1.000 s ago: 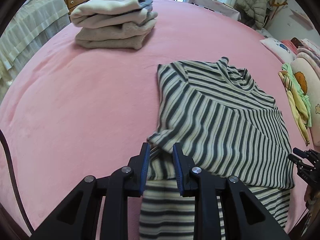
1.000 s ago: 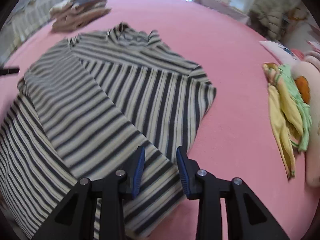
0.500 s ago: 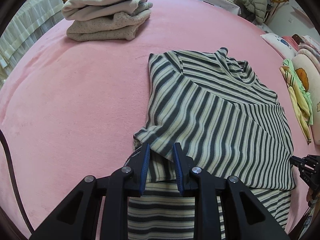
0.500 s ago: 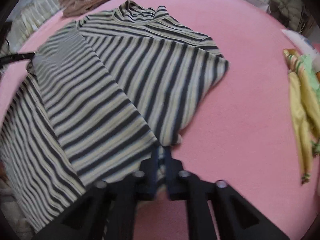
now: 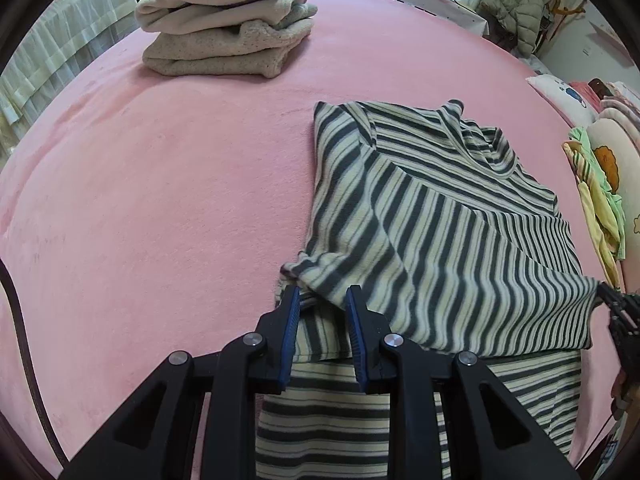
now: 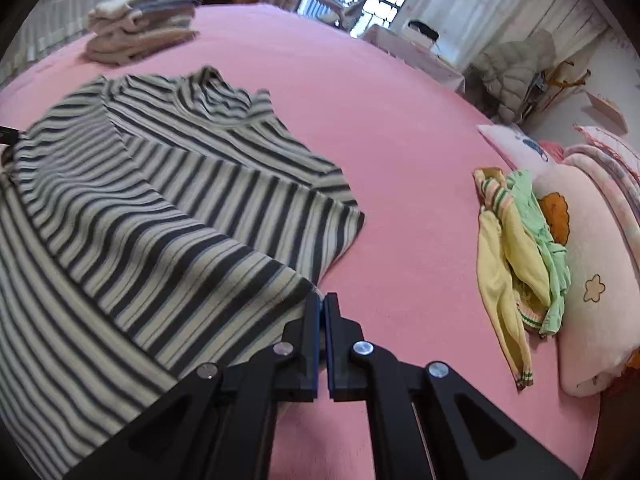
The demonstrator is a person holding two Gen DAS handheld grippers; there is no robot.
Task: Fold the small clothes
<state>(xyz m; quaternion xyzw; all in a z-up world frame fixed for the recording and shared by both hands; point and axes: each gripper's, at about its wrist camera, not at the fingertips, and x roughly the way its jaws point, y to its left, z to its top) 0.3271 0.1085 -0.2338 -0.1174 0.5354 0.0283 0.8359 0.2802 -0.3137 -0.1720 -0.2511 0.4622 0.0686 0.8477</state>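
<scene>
A grey and cream striped shirt (image 5: 440,232) lies on the pink bed, its sleeves folded across the body; it also shows in the right wrist view (image 6: 152,208). My left gripper (image 5: 320,304) is open, its fingers straddling the shirt's left edge at the folded sleeve cuff. My right gripper (image 6: 321,304) is shut on the shirt's right edge and lifts that edge a little off the bed. The right gripper's tip shows at the far right of the left wrist view (image 5: 618,304).
A stack of folded beige clothes (image 5: 224,28) sits at the far left of the bed (image 5: 160,184). A crumpled yellow and green garment (image 6: 516,248) lies at the right beside pink pillows (image 6: 600,272). Furniture and curtains stand beyond the bed.
My right gripper closed on the shirt's right edge and raised it. My left gripper stayed open and shifted slightly along the left edge.
</scene>
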